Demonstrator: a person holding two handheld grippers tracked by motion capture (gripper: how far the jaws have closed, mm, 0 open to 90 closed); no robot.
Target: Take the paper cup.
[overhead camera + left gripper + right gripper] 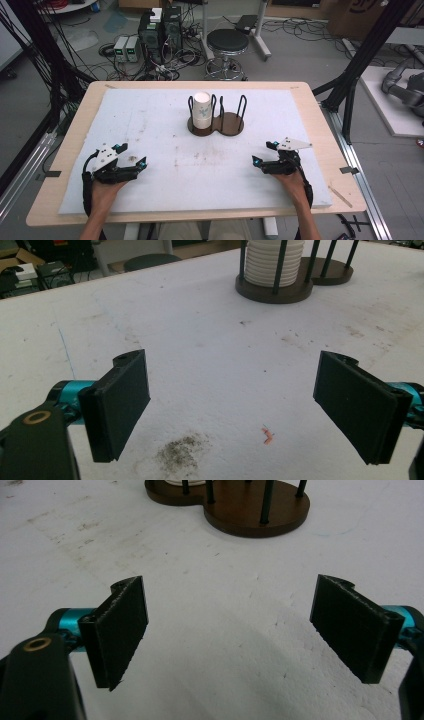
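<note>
Both hand-held grippers, left (132, 156) and right (264, 153), jaws wide apart, empty, low over the white mat (175, 165).

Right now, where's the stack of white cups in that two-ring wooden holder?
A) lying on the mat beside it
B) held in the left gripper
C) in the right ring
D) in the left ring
D: the stack of white cups stands upright inside the left ring of the wooden holder; the right ring is empty.
</note>
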